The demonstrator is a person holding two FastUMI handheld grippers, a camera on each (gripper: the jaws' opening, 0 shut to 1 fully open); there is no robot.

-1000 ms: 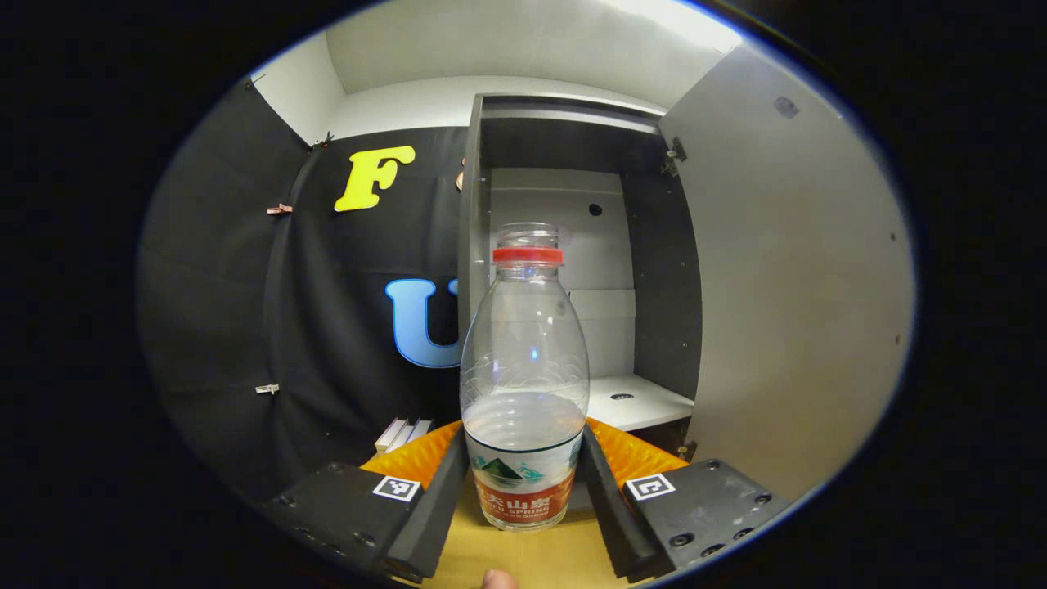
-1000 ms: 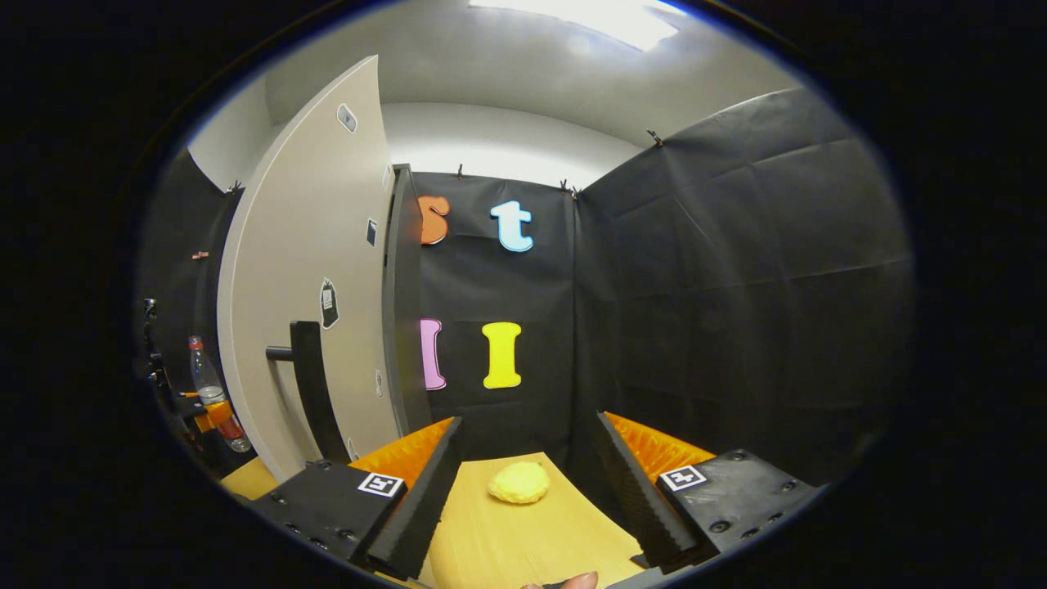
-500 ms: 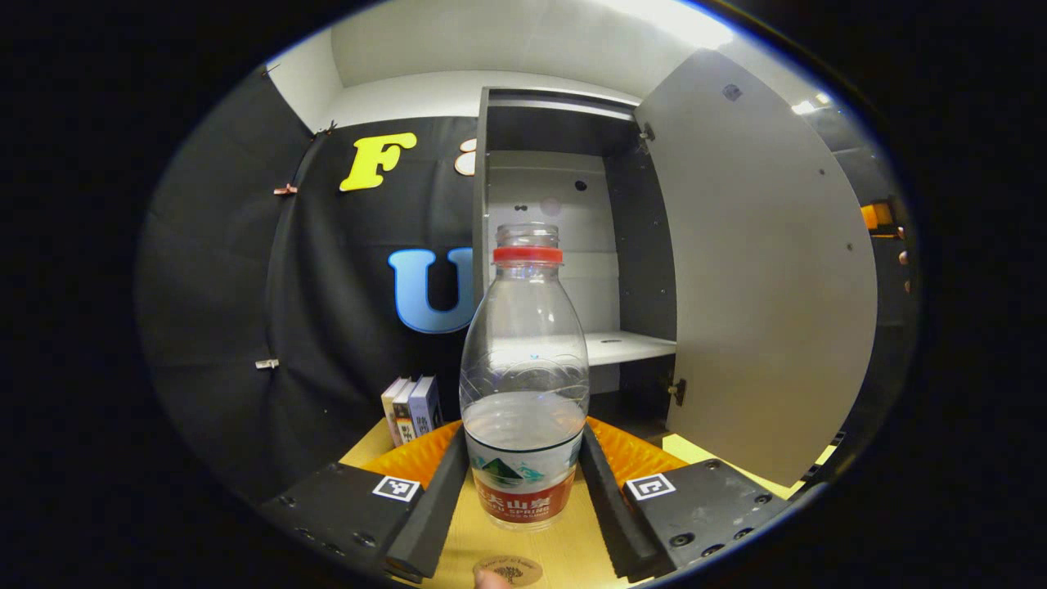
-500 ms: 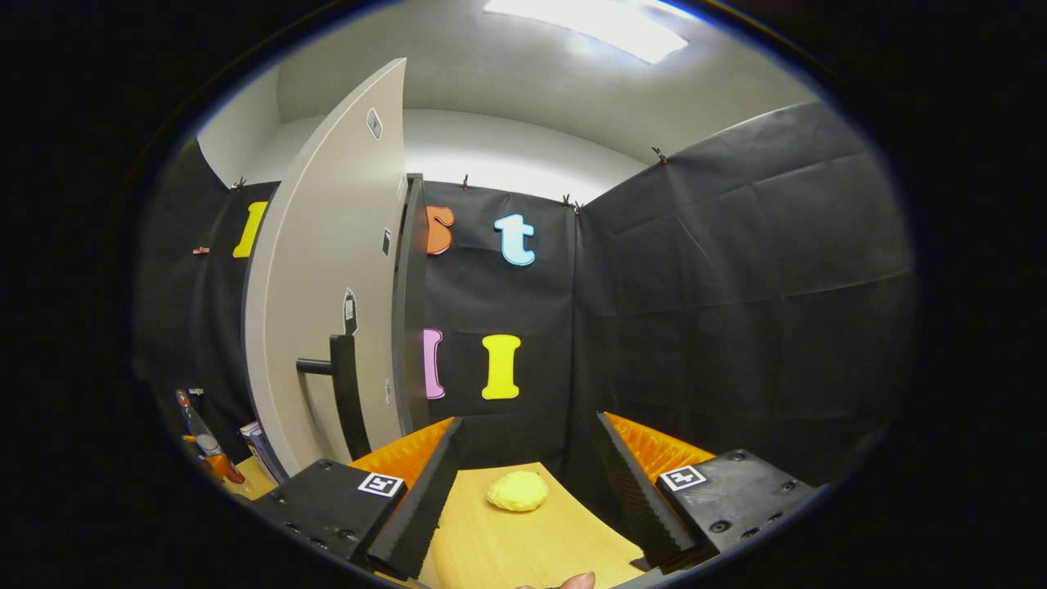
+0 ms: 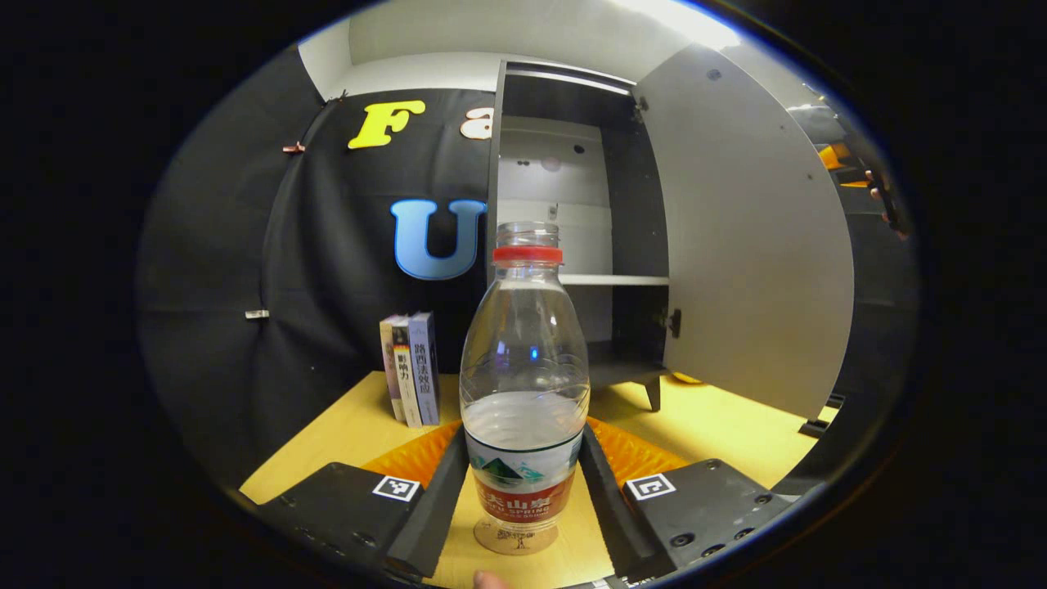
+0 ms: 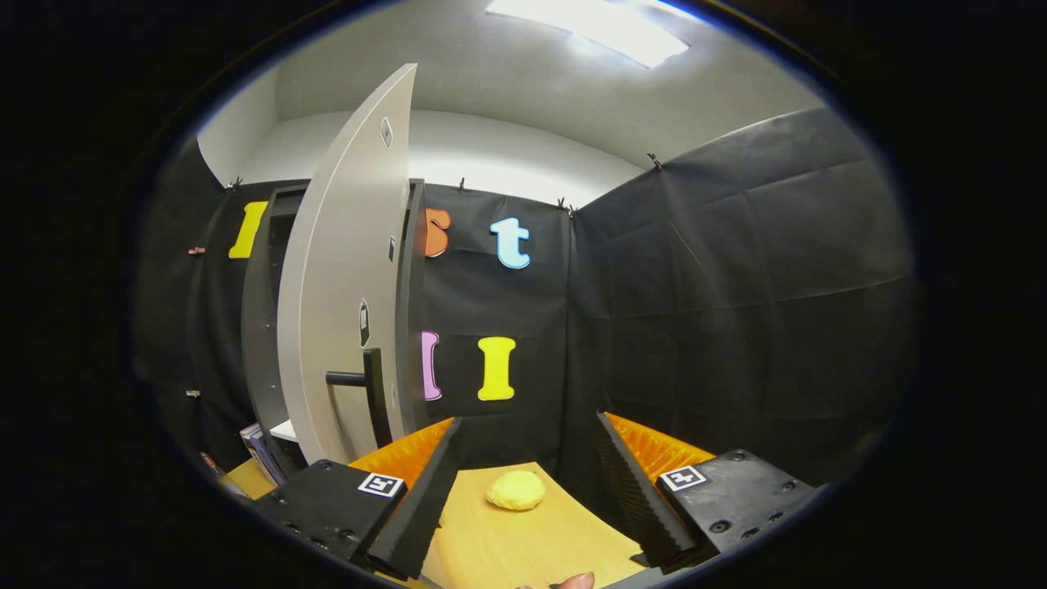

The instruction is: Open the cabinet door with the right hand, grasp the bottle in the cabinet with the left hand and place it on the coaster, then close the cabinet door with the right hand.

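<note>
One book point(image 5: 423, 368) spine reads 路西法效应 (the others are too small).

A staged recording booth: black cloth walls point(image 6: 736, 286) enclose a wooden table point(image 5: 720, 425); one cabinet point(image 5: 572, 204), some books point(image 5: 411, 368).

Clear glossy plastic bottle point(image 5: 524, 360); matt wood-grain table point(image 5: 720, 425); matt cabinet door point(image 5: 744, 237).

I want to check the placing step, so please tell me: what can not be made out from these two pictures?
- Left gripper view: whether the bottle, clamped in the left tongs, already rests on the coaster; the bottle base hides the contact.
- Left gripper view: the right tongs, near the edge behind the cabinet door, too small to detail.
- Right gripper view: the cabinet inside, blocked by the door.
- Right gripper view: the yellow lump, too blurred to identify.
</note>
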